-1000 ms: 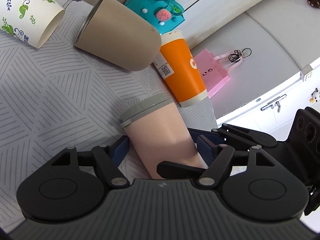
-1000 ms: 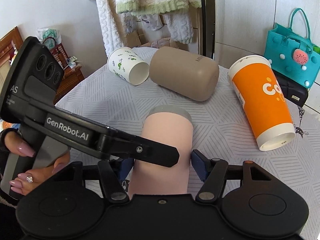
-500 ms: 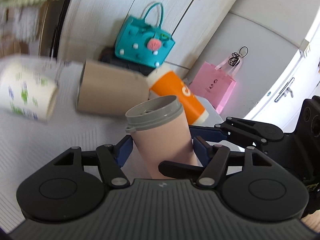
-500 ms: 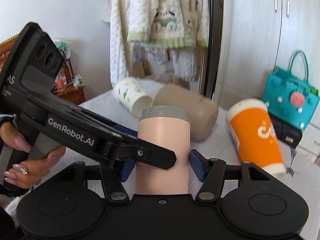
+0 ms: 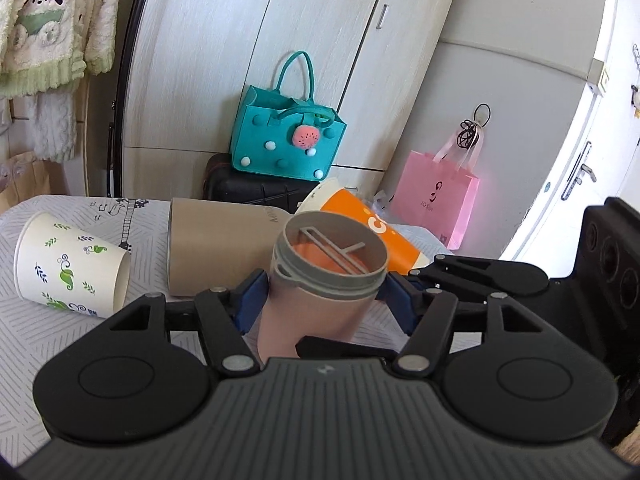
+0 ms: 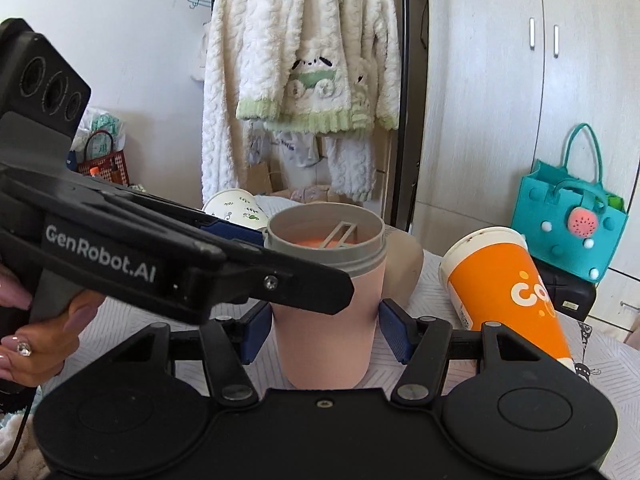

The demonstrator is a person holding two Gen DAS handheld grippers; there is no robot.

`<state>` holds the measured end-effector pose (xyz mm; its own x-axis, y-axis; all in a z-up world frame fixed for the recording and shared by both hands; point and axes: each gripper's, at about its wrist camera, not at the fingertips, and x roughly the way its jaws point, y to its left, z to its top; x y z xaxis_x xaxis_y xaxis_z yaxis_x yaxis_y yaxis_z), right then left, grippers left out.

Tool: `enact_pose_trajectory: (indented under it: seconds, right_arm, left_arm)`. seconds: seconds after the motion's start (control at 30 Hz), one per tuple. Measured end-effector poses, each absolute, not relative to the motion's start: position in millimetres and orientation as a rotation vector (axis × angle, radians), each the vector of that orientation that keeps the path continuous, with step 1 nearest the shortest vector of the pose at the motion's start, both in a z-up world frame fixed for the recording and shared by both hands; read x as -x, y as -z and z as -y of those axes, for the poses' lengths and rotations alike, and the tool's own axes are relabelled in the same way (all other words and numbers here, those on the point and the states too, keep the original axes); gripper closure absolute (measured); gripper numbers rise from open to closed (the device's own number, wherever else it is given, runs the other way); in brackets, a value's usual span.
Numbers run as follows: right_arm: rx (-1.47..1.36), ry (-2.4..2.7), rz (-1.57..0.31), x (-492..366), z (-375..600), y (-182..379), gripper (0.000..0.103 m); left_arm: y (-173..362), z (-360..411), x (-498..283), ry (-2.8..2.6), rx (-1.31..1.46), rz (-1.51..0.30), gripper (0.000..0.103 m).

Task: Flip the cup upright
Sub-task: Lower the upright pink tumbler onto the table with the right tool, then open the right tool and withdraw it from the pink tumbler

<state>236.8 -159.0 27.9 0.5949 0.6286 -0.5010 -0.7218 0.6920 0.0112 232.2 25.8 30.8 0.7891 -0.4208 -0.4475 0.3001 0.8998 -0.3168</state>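
Pink cup (image 6: 326, 320) now upright, formerly lying.

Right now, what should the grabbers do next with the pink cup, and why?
Probably let go gently. The pink cup looks upright, its open grey rim on top and its bottom apparently on the table. The left gripper and right gripper flank it, so open them slowly and watch for wobble.

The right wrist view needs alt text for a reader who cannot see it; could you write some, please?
A pink cup with a grey rim stands upright between both grippers' blue pads. An orange cup lies on its side to the right.
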Motion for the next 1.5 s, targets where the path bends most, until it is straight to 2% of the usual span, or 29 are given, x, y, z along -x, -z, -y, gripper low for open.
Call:
enact_pose_trajectory:
  seconds: [0.43, 0.57, 0.6, 0.87, 1.2, 1.5]
  right_arm:
    - [0.178, -0.780, -0.511, -235, 160, -28, 0.037]
    - [0.178, -0.755, -0.514, -235, 160, -28, 0.023]
    - [0.179, -0.752, -0.512, -234, 159, -28, 0.022]
    - [0.182, -0.740, -0.512, -226, 160, -30, 0.021]
    - [0.230, -0.668, -0.530, -174, 177, -40, 0.020]
    - [0.163, -0.574, -0.480, -124, 201, -52, 0.019]
  left_arm:
    - [-23, -27, -233, 0.429, 0.256, -0.573, 0.037]
    - [-21, -27, -231, 0.416, 0.241, -0.571, 0.033]
    - [-21, -27, -230, 0.413, 0.238, -0.568, 0.032]
    - [-23, -31, -217, 0.394, 0.230, -0.573, 0.030]
    - [-37, -29, -168, 0.347, 0.174, -0.570, 0.029]
    - [-43, -32, -116, 0.257, 0.109, -0.562, 0.022]
